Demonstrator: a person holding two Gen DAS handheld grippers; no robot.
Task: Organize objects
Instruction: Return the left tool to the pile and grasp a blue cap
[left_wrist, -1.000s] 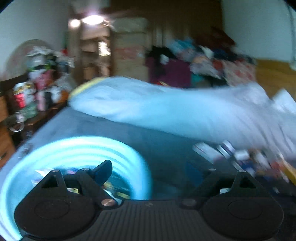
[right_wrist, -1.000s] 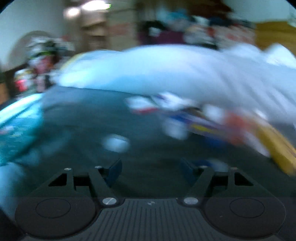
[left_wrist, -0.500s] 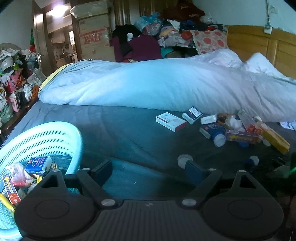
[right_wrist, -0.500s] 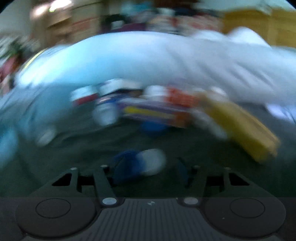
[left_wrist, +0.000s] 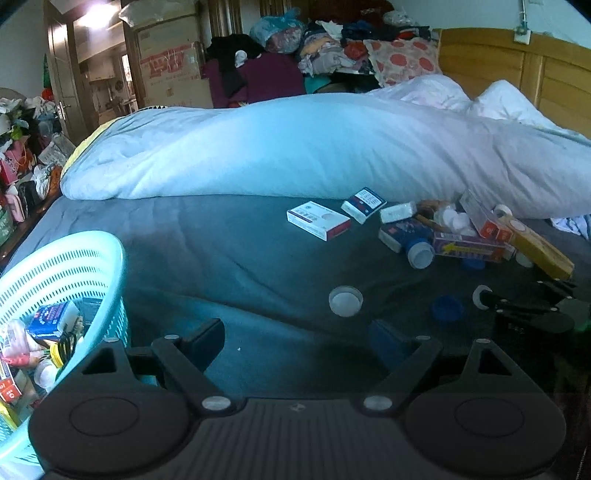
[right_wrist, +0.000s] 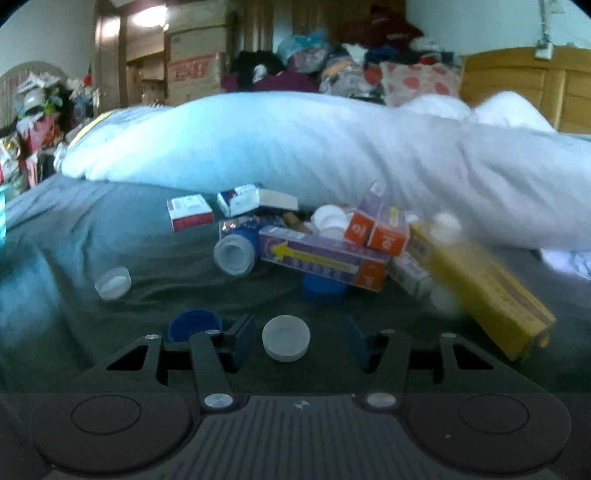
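Right hand-held gripper (right_wrist: 301, 341) dropped astride white cap (right_wrist: 286, 338), flat-side up.

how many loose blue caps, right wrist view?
2: one blue cap nearest the camera, left of the white cap; another under the purple box. More may be hidden.

A bed with a dark grey-green sheet (left_wrist: 229, 251) carries everything. A pale blue duvet (left_wrist: 314, 147) lies bunched across its far side. A turquoise basket (left_wrist: 66, 266) stands at the left, and small boxes (right_wrist: 325, 254), a yellow carton (right_wrist: 480, 280) and loose caps (right_wrist: 286, 338) lie scattered at the right.
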